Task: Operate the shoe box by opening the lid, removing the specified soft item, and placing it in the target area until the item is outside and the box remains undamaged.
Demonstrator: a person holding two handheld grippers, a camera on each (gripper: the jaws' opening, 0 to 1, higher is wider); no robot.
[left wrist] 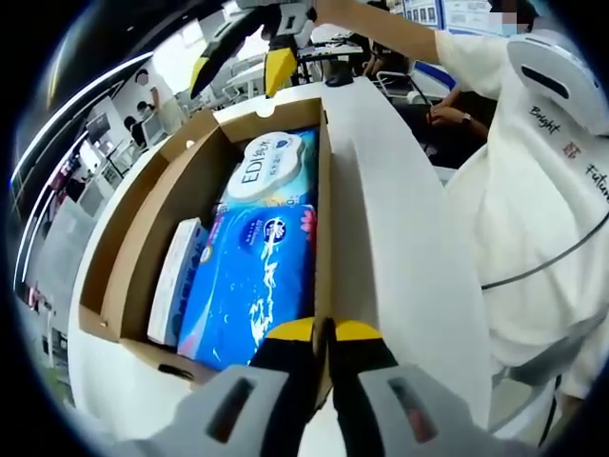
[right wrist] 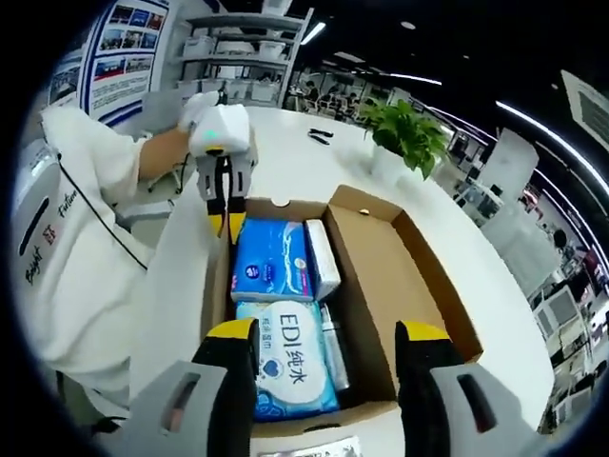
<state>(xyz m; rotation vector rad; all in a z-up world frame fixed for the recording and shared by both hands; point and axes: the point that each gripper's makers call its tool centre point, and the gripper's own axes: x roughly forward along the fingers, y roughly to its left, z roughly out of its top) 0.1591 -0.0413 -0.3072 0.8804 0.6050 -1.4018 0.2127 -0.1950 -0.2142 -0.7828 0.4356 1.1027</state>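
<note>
The cardboard shoe box (left wrist: pixel 325 190) (right wrist: pixel 357 324) lies open on the white table, its lid (left wrist: pixel 143 228) (right wrist: pixel 409 276) folded flat to one side. Inside lie a blue soft tissue pack (left wrist: pixel 257 286) (right wrist: pixel 271 262), a white-and-blue "EDI" pack (left wrist: pixel 271 162) (right wrist: pixel 285 367) and a slim white carton (left wrist: pixel 176 281) (right wrist: pixel 322 257). My left gripper (left wrist: pixel 324 329) (right wrist: pixel 225 227) is shut on the rim of the box wall at the blue pack's end. My right gripper (right wrist: pixel 328 333) (left wrist: pixel 238 69) hangs open above the EDI end, holding nothing.
The white table (left wrist: pixel 390 219) (right wrist: pixel 314 171) curves around the box. A potted plant (right wrist: pixel 409 133) and a small black item (right wrist: pixel 321 136) stand beyond it. The person in a white top (left wrist: pixel 533 190) (right wrist: pixel 76 238) is close beside the box's long wall.
</note>
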